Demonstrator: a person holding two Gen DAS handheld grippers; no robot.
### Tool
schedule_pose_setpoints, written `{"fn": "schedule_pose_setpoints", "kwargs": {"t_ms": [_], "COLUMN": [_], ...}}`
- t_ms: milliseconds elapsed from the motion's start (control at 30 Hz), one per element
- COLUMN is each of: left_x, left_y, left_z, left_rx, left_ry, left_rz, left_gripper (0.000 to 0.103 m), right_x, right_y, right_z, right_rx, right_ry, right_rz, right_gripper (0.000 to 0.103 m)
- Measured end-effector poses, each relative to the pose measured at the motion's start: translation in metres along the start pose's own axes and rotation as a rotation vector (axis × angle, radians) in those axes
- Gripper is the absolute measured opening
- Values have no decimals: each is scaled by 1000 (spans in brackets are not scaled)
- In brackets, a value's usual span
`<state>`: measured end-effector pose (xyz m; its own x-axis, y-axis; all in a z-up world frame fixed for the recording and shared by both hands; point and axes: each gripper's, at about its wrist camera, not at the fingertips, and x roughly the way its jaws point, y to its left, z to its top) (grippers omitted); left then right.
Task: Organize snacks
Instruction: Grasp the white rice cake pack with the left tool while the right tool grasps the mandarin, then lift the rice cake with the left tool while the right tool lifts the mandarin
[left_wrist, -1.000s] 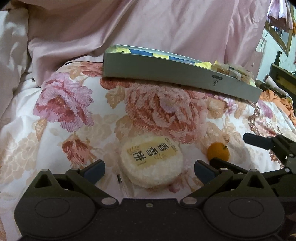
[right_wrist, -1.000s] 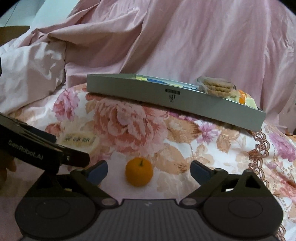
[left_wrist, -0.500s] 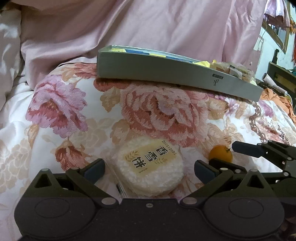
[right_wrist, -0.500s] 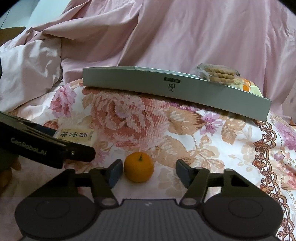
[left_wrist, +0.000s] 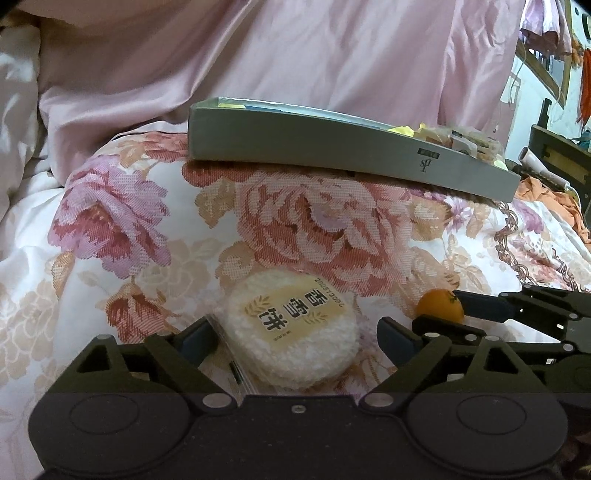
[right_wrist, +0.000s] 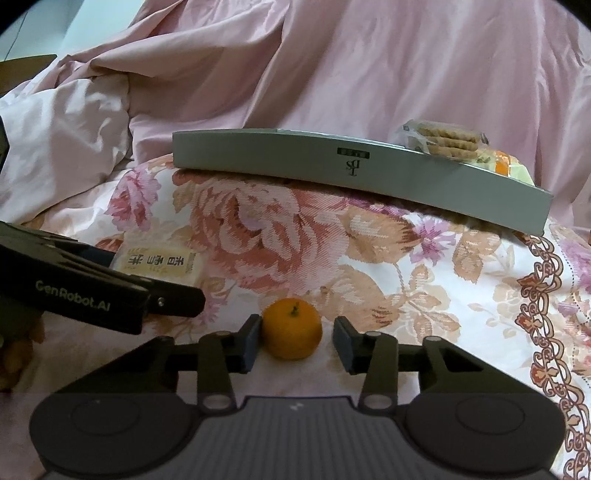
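A round white rice cracker pack (left_wrist: 293, 328) with a tan label lies on the floral bedspread between the fingers of my left gripper (left_wrist: 293, 338), which is open around it. It also shows in the right wrist view (right_wrist: 159, 263). A small orange (right_wrist: 291, 328) sits between the fingers of my right gripper (right_wrist: 293, 341); the left pad touches it and a gap stays at the right pad. The orange also shows in the left wrist view (left_wrist: 439, 305). A long grey snack box (right_wrist: 362, 173) lies behind, holding a biscuit pack (right_wrist: 443, 138).
The floral bedspread (left_wrist: 314, 229) covers the soft surface. A pink quilt (right_wrist: 332, 66) is piled behind the box. The left gripper's body (right_wrist: 85, 288) lies close to the left of the orange. Furniture and clothes (left_wrist: 554, 155) stand at the far right.
My right gripper's fingers have closed in around the orange, from wide open to nearly touching both sides. My left gripper has shifted slightly forward over the cracker pack.
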<state>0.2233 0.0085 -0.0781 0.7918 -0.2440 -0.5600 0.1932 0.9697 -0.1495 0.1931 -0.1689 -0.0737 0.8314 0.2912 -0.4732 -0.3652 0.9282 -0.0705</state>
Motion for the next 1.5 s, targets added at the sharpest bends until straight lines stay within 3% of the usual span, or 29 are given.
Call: {"fn": "schedule_pose_setpoints", "kwargs": {"t_ms": [233,667,1500], "left_x": [1,-4,-16], "left_y": [-1,1,-7], "left_z": [0,-1,-2], "left_rx": [11,-1,36], "left_ry": [2,-38,-107], "left_rz": [5,11,-5], "left_gripper": [92,68,45], "right_x": [0,0,0], "right_y": [0,1,3], "right_z": [0,0,-1], "right_rx": [4,2,-16], "right_ry": [4,4,2], "right_rz": [3,3,-12], "right_gripper": [46,45,45]}}
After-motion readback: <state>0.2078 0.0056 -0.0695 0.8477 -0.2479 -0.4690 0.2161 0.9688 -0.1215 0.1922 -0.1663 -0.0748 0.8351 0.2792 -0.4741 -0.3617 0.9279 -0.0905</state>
